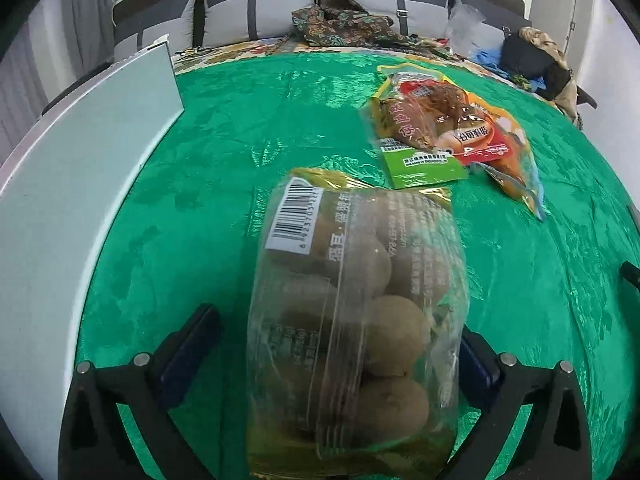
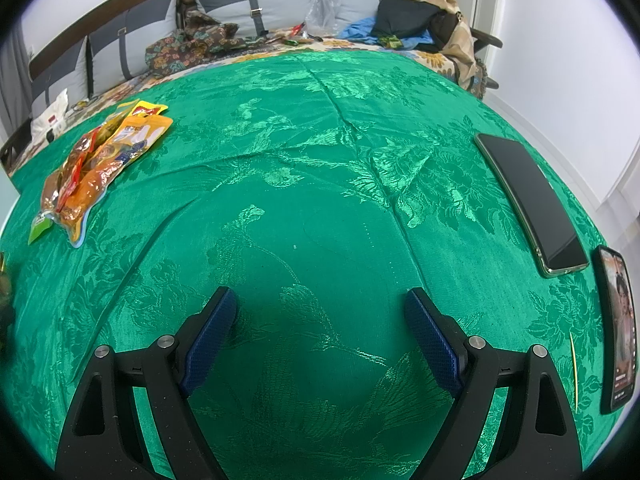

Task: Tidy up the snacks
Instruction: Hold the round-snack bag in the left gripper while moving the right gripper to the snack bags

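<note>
In the left wrist view a clear bag of round brown snacks point(image 1: 356, 320) with a barcode label lies on the green tablecloth between the fingers of my left gripper point(image 1: 340, 356). The jaws are wide apart, with a gap on the left side; the right pad is close to the bag. A pile of orange, yellow and green snack packets point(image 1: 452, 132) lies further back right; it also shows in the right wrist view point(image 2: 96, 168) at far left. My right gripper point(image 2: 320, 328) is open and empty over bare cloth.
A white box point(image 1: 80, 184) stands along the table's left side. Two phones point(image 2: 532, 204) point(image 2: 618, 332) and a thin stick point(image 2: 575, 368) lie at the right edge. A sofa point(image 2: 256, 12) with clothes and bags stands behind the table.
</note>
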